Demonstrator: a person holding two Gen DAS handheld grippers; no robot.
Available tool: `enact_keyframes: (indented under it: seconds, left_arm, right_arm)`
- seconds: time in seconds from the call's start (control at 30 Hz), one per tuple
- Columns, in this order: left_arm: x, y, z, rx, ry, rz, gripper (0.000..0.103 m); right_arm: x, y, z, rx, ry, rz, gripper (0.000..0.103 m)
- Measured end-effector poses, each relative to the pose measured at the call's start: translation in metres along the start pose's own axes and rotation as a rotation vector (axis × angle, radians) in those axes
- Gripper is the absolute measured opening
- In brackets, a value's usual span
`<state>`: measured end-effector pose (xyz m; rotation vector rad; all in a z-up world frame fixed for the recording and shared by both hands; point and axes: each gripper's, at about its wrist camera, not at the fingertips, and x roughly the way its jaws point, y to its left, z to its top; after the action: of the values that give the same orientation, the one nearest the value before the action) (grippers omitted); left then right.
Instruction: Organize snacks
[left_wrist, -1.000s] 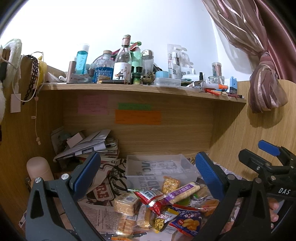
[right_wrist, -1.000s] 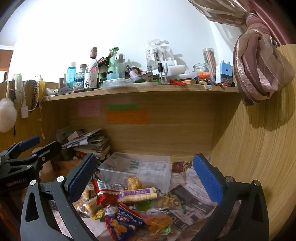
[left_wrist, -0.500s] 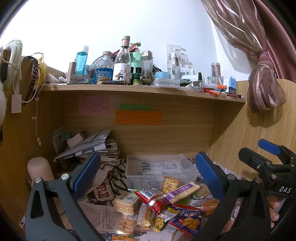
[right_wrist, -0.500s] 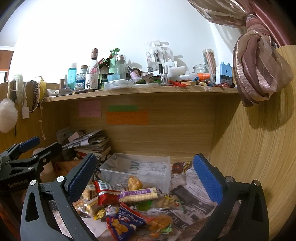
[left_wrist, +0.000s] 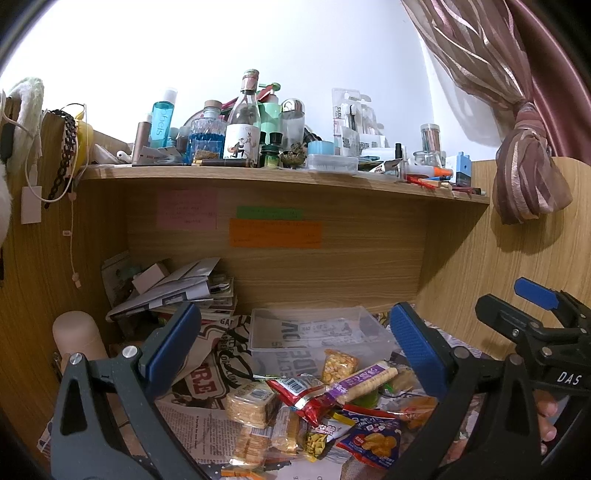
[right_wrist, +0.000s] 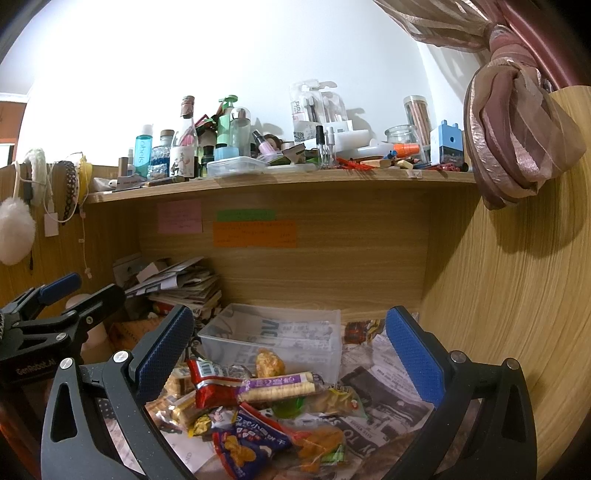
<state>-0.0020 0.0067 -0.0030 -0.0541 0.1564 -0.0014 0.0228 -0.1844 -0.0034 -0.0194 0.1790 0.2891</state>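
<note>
My left gripper (left_wrist: 295, 350) and my right gripper (right_wrist: 291, 347) both hang above the worktop (right_wrist: 388, 391) with jaws spread wide, neither holding anything. The snacks form one loose heap on the newspaper-covered worktop, just in front of the clear plastic bin (left_wrist: 314, 332): a purple-wrapped wafer bar (left_wrist: 364, 380) lying across a red packet (left_wrist: 299, 387), a small bag of yellow puffs (left_wrist: 338, 363) leaning at the bin's front wall, stacked cracker packs (left_wrist: 251, 400) to the left of the heap, and a blue chip bag (left_wrist: 373, 441) nearest me. The bin appears empty; only newsprint shows through its walls. Judged from this, the sorting has not begun: every snack visible lies outside the bin, and all of them remain to be picked up and placed. The shelf (left_wrist: 277, 177) above carries bottles and clutter, apparently no part of the job. The wafer bar, lying topmost, looks the easiest first pick.
</note>
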Motion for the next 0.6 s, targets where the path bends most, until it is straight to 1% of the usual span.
enact_keyframes:
  seconds: [0.6]
  left_arm:
    - [0.0029, 0.0008, -0.0004, -0.001, 0.007, -0.001, 0.103]
  right_arm:
    - [0.0048, 0.0026, -0.0041, -0.002, 0.016, -0.005, 0.103]
